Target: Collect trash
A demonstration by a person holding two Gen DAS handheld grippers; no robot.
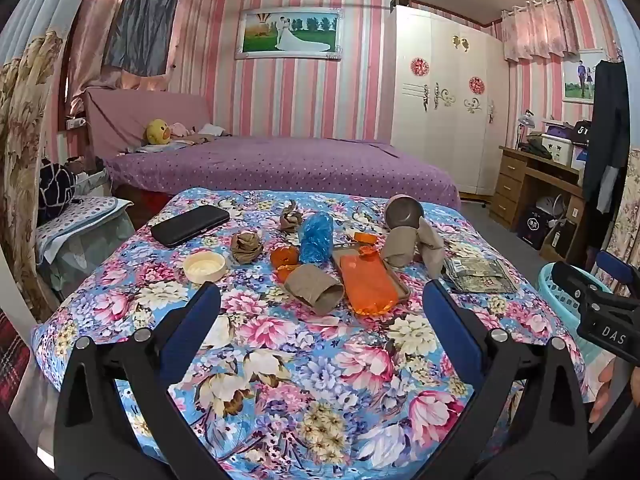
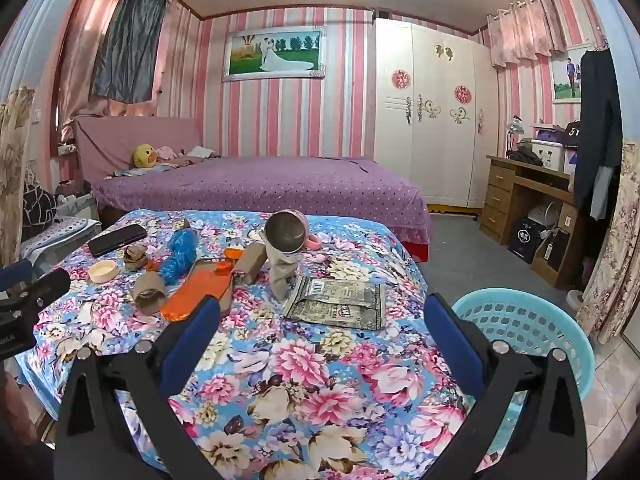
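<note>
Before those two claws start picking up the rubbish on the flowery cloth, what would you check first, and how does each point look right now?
1. Left gripper open and empty: ok.
2. Right gripper open and empty: ok.
3. Blue basket in view beside the table: ok.
4. Basket empty: cannot tell.
5. Crumpled brown paper and blue plastic bag lie free on the cloth: ok.
6. Black phone lies apart from the trash: ok.
</note>
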